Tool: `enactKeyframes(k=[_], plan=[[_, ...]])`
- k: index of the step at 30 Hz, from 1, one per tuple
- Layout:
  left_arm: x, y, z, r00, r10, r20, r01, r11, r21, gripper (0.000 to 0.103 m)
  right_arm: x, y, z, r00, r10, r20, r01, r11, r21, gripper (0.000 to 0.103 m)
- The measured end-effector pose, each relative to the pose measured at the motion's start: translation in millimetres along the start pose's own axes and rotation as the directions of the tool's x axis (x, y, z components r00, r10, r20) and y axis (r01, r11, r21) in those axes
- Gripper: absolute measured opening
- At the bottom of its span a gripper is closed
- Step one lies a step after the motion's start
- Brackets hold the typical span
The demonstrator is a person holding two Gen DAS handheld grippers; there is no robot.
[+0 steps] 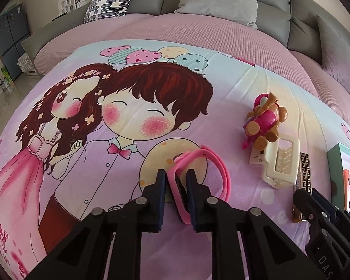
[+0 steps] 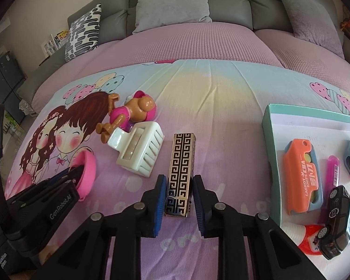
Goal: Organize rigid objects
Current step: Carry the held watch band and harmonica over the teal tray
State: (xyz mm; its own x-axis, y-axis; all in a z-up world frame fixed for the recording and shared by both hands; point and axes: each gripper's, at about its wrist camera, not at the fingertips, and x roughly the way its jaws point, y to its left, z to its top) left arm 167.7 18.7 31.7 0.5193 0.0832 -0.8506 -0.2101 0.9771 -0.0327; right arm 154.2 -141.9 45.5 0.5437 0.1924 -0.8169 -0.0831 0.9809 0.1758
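Wrist views: left gripper point(image 1: 176, 179), angled down, pinches pink watch point(image 1: 198, 168); right gripper point(image 2: 180, 186) seemingly clamps patterned case point(image 2: 182, 168).

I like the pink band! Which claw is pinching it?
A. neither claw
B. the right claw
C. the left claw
C: the left claw is shut on the pink wristband, while the right claw is shut on the gold-and-black patterned case.
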Motion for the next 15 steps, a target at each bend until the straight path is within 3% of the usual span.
enactKeyframes(k=[6, 15], plan=[[-8, 2, -1, 0.998, -0.065, 0.007, 0.065, 0.998, -0.025, 0.013, -17, -3, -10, 1.000, 0.026, 0.014, -0.027, 0.999, 0.025, 0.024], [-49, 4, 5, 0.989, -0.091, 0.119, 0.096, 0.995, -0.035, 0.013, -55, -12, -20, 0.997, 0.048, 0.067, -0.052, 0.997, 0.063, 0.024]])
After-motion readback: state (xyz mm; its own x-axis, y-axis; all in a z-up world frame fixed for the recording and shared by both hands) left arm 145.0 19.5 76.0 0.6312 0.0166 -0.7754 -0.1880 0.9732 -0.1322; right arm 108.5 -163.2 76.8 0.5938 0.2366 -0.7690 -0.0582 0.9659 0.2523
